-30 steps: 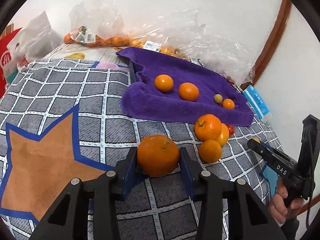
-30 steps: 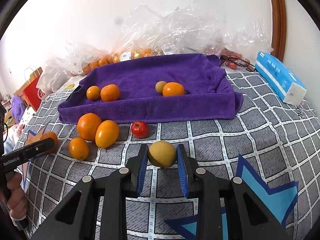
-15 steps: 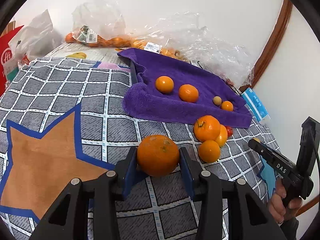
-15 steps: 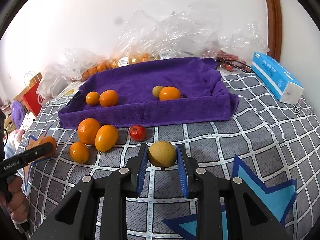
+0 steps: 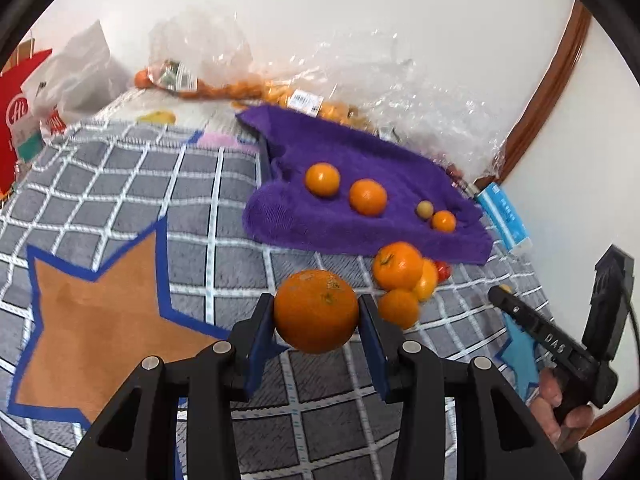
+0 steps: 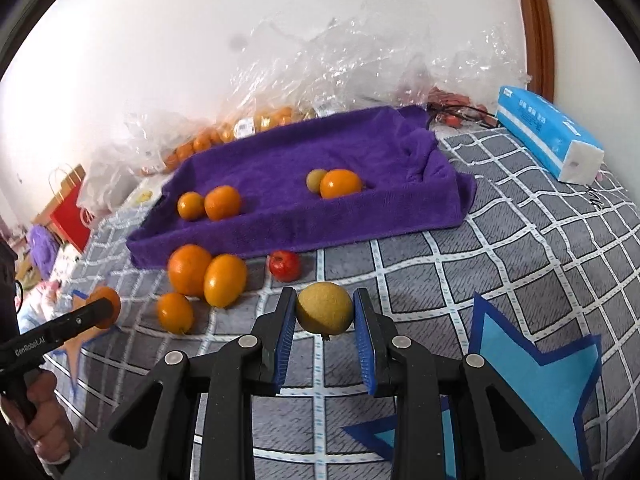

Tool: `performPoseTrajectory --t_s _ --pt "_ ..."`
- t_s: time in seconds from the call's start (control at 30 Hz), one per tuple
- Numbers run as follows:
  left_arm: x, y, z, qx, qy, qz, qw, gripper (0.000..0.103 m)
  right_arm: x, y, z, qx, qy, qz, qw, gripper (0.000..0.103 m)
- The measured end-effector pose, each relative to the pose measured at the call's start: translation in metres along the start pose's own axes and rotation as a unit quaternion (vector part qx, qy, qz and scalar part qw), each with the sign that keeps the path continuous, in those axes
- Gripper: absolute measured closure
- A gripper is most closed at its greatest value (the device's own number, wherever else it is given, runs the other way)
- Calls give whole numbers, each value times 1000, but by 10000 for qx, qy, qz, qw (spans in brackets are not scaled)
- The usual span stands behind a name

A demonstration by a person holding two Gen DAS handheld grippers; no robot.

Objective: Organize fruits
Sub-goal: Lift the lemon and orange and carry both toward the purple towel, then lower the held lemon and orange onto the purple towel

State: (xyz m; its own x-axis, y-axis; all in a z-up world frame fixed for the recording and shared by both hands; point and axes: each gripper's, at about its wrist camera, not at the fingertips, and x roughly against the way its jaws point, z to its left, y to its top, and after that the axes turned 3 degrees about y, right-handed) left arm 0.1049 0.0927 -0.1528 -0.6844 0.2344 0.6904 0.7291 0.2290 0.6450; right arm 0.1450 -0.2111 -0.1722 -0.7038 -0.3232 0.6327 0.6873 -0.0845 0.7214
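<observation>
Left wrist view: the left gripper [image 5: 317, 314] has its fingers closed on a large orange [image 5: 316, 310], pressing it at both sides and carrying it above the checked blanket [image 5: 120, 184], apparently on its way to the purple towel tray [image 5: 360, 152]. That tray already holds four fruits in two pairs, which suggests sorting by kind or size. Three loose oranges [image 5: 398, 266] sit clustered just in front of the tray, hiding most of a small red fruit [image 5: 442, 270] behind them. The right gripper enters at the right edge, seen side-on; what it holds is not readable from here.

Right wrist view: the right gripper [image 6: 325, 314] has its fingers closed on a yellow-green round fruit [image 6: 324, 308], held clear of the blanket. The red fruit [image 6: 285, 265] shows plainly here, just in front of the tray's near wall. Whether the tray is a rigid box under the towel cannot be told. Bagged oranges [image 6: 208, 140] lie behind the tray under clear plastic, too crumpled to count. A blue tissue pack [image 6: 548, 132] lies well to the right. The left gripper's tip and its orange appear at the left edge, partly cut off.
</observation>
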Motion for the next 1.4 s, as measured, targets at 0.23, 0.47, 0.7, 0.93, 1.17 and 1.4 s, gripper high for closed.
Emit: performPoseTrajectory --t_s 0.23,0.47,0.7,0.93,1.17,1.4 --pt "20 13 -16 -193 447 3 9988 63 19 4 14 122 -11 -64 9999 74" --pt "41 12 -31 -283 496 26 9984 63 38 3 31 304 -67 -113 9995 74" --pt "68 9 -47 -364 458 -110 9982 63 65 7 48 563 -101 -297 9979 74" --pt "85 13 -57 -478 501 -257 9973 63 87 11 56 629 -97 -556 9964 74" --pt "79 28 -61 -522 739 -107 9958 63 85 20 60 635 -135 -561 9963 74" --pt "47 56 -59 -412 542 91 9976 63 64 43 51 614 -298 -471 9966 74"
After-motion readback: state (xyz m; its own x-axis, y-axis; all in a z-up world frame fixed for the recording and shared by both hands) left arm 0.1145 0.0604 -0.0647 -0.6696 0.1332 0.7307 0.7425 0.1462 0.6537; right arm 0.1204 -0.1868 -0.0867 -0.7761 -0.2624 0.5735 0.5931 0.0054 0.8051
